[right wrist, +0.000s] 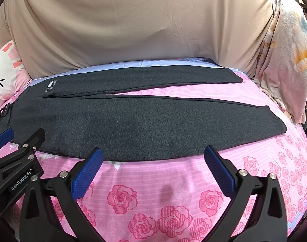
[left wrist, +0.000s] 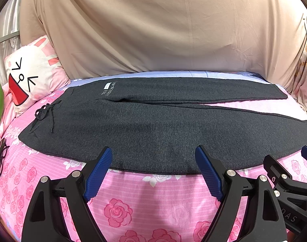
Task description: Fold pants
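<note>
Pants, one pair, lie flat on one bedspread; left hand-held gripper and right hand-held gripper gape empty.

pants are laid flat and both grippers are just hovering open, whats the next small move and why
Probably lower both grippers to the near long edge of the pants and pinch it. The left gripper and right gripper are both open and empty, poised over that hem line, and the two legs lie spread apart with pink bedsheet showing between them, so bringing the near leg over the far one looks like the natural first fold.
</note>
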`<state>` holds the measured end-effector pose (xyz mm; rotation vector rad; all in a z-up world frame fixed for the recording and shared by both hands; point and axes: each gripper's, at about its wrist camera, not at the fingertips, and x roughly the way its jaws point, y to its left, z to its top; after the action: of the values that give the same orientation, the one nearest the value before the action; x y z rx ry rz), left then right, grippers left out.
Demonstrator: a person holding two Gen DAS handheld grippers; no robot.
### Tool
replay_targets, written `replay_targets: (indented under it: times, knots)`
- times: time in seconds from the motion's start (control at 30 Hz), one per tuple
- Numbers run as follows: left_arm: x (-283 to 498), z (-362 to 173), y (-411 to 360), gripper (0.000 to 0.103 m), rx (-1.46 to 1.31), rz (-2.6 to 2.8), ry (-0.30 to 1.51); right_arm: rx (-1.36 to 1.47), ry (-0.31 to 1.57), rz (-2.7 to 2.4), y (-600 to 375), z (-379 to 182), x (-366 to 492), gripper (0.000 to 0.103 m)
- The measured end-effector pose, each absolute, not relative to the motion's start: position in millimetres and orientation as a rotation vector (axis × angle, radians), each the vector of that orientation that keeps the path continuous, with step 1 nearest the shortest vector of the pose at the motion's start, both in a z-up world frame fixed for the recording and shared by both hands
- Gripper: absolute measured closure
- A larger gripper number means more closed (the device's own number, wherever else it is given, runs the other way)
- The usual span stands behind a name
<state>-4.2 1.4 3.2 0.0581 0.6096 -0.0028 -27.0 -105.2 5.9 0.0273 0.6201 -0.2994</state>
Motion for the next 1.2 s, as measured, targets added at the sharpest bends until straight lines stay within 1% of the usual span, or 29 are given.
replay_targets:
  times: [1.2]
  knots:
    - [-2.7,1.4,5.6,0.021,0.060,-0.004,0.618,0.025,0.620,-0.298,-104.5,6.3,-23.4,0.005]
